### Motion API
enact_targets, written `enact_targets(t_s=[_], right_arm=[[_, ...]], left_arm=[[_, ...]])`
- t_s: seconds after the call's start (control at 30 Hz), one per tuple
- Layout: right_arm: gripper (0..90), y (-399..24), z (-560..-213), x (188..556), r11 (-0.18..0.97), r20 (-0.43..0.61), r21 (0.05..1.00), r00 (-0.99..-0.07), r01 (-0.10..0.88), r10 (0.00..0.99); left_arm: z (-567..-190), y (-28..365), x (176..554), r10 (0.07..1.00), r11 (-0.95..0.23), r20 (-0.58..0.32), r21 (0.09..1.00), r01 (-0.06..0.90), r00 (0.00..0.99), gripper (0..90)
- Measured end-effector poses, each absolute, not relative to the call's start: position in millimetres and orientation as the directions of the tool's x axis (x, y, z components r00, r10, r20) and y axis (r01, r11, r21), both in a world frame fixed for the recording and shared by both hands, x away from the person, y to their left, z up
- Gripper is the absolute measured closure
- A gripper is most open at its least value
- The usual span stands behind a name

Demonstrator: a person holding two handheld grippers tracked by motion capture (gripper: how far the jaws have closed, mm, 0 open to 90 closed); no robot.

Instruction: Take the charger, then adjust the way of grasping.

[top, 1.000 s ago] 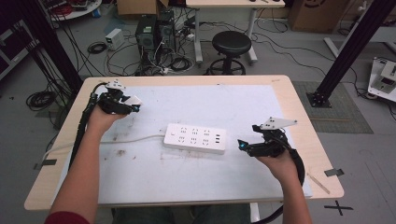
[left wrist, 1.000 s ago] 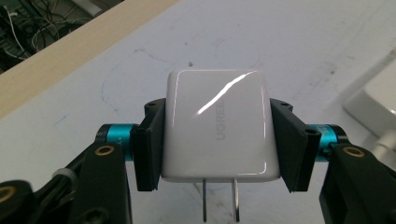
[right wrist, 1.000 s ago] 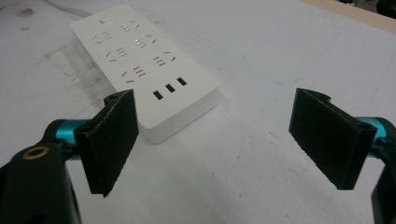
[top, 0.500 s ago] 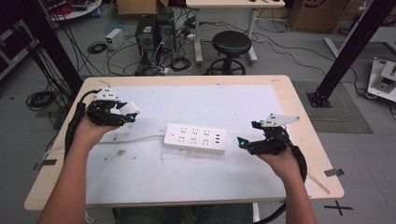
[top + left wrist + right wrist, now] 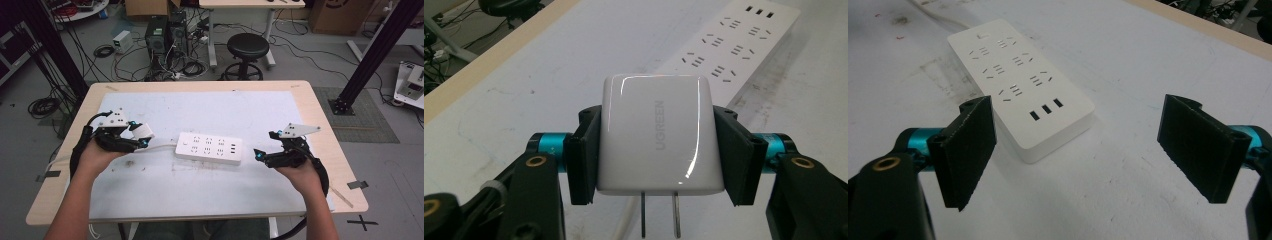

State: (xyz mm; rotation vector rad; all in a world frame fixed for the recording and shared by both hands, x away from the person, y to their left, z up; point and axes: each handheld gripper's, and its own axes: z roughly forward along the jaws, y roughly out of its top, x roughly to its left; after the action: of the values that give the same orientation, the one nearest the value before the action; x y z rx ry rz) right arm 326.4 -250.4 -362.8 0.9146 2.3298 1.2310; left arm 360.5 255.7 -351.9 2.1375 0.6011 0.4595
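Right now the white charger [image 5: 656,142] sits clamped between the 2 black fingers [image 5: 584,155] of the left gripper [image 5: 131,139], held by its flat sides, with its 2 metal prongs pointing down toward the desk [image 5: 200,85]. In the high view it hangs just above the white mat, at the left, a little apart from the power strip [image 5: 209,148]. Grey lettering down the charger's face reads "UGREEN"; I can read no other writing on it, and the strip carries only socket slots and 3 small USB ports at its far end.

The strip lies flat near the middle of the desk, its white cord [image 5: 161,146] running off toward the left hand. On the other side, the right gripper [image 5: 260,156] hovers just beside the strip's USB end, its fingers [image 5: 968,150] spread wide with nothing between them.

My guess is that the plug is meant for one of those sockets, and that is where it could go wrong. The strip is not held down, so a push at a slant could slide it along the mat. The prongs are thin; if they meet the slots tilted or off-line they may jam or skid. The glossy shell could also twist within the grip under pressure.
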Motion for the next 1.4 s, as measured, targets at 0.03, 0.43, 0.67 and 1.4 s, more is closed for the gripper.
enact_targets(t_s=[0.03, 0.43, 0.67, 1.4], right_arm=[[16.2, -250.3, -362.6, 326.2, 0.415, -0.008, 0.828, -0.73, 0.379, 0.683], [16.3, -245.6, -356.6, 325.0, 0.42, -0.003, 0.824, -0.739, 0.38, 0.674], [16.2, -221.4, -357.9, 319.6, 0.435, 0.033, 0.815, -0.78, 0.383, 0.625], [16.3, -171.9, -363.8, 296.9, 0.392, 0.189, 0.815, -0.835, 0.427, 0.517]], left_arm=[[-351.0, 252.5, 359.5, 0.556, -0.529, 0.119, 0.814, 0.24, 0.823, 42.5], [-344.7, 226.8, 349.4, 0.484, -0.533, 0.154, 0.833, 0.15, 0.861, 42.5], [-351.5, 196.6, 337.1, 0.38, -0.548, 0.186, 0.834, 0.059, 0.906, 42.5], [-381.2, 123.6, 291.6, 0.203, -0.535, 0.309, 0.83, -0.159, 0.929, 42.5]])
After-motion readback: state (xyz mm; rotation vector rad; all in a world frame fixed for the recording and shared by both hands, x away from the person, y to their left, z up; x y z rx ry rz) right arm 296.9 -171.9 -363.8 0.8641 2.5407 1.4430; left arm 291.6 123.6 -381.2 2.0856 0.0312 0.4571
